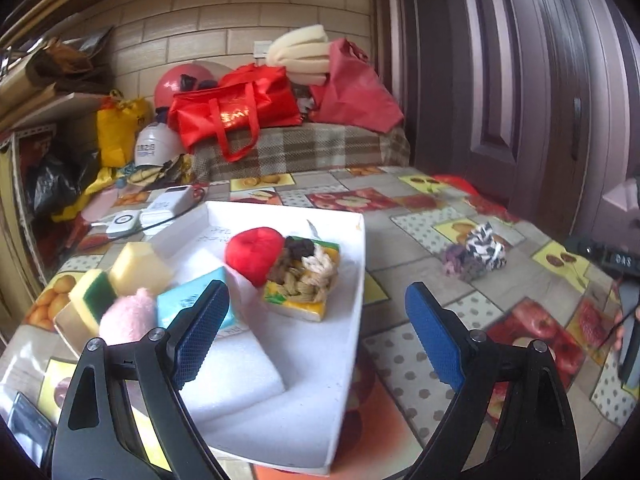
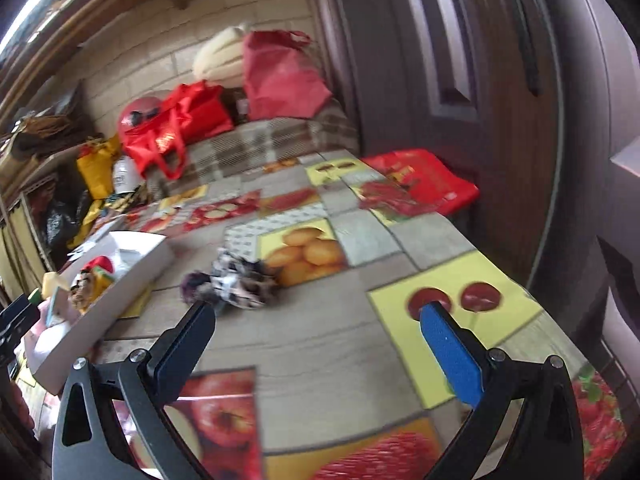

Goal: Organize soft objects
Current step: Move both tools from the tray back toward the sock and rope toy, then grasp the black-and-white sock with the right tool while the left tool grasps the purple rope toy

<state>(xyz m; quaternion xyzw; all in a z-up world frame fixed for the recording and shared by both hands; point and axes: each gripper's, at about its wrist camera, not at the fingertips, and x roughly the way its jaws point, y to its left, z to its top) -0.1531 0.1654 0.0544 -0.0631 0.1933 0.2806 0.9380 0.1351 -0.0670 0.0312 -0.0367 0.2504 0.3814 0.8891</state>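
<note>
Already most of the soft things are sitting in the white tray (image 1: 352, 280) on the counter (image 1: 420, 344). Going from the left edge, a yellow-and-green sponge (image 1: 90, 296), a pale yellow foam block (image 1: 138, 268) and a pink plush ball (image 1: 128, 314) are crowding together, touching a light blue pack (image 1: 188, 300). Next along, a red plush piece (image 1: 252, 254) is leaning against a small yellow packet (image 1: 300, 300) with knotted rope and dark bits lying on top. A white foam slab (image 1: 232, 376) is lying in the near part of the tray.

Over that tray the left tool (image 1: 316, 332) is hanging with its blue pads wide apart, gripping nothing.

Further right, well apart from the tray, a loose bundle of hair ties (image 2: 232, 284), purple and zebra-striped, is lying on the bare counter. It looks like the one piece left to gather. The right tool (image 2: 316, 344) is pointing toward it, also spread wide and carrying nothing, the bundle lying just beyond its left finger. That view is blurred, so finer detail is unclear.
</note>
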